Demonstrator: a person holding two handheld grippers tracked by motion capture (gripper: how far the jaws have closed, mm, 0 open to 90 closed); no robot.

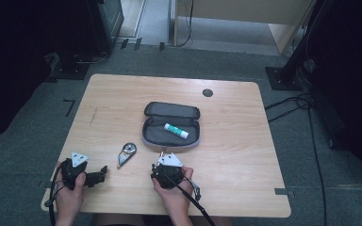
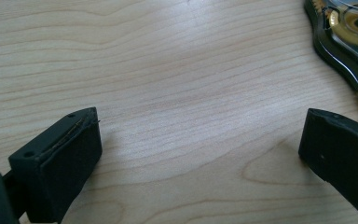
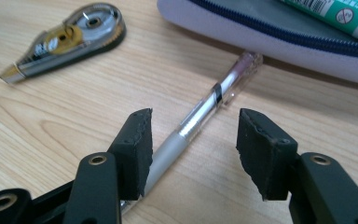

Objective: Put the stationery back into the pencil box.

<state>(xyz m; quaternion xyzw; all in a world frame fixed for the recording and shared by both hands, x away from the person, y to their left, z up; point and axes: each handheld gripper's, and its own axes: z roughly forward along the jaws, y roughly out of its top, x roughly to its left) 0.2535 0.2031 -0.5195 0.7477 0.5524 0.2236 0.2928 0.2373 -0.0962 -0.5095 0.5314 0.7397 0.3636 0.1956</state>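
Packing the pencil case (image 1: 171, 126) looks partly done, judging by how things lie: one glue stick (image 1: 176, 131) already rests inside the open case at mid-table, while one pen (image 3: 200, 116) and one correction tape dispenser (image 1: 127, 154) lie on the wooden table (image 1: 235, 155) outside it. Pen sits just off the case's near rim, at about 6 o'clock of the case; dispenser at about 8 o'clock of it. Right gripper (image 3: 193, 140) is half open, jaws straddling the pen's grip end, pads not pressing on it, so the pen is not yet held. Left gripper (image 2: 200, 149) is wide open over bare wood, nothing between its jaws, dispenser near its 1 o'clock. Count: one case, one glue stick, one pen, one dispenser, two grippers. Left to do, by my estimate: pen and dispenser in, case zipped.
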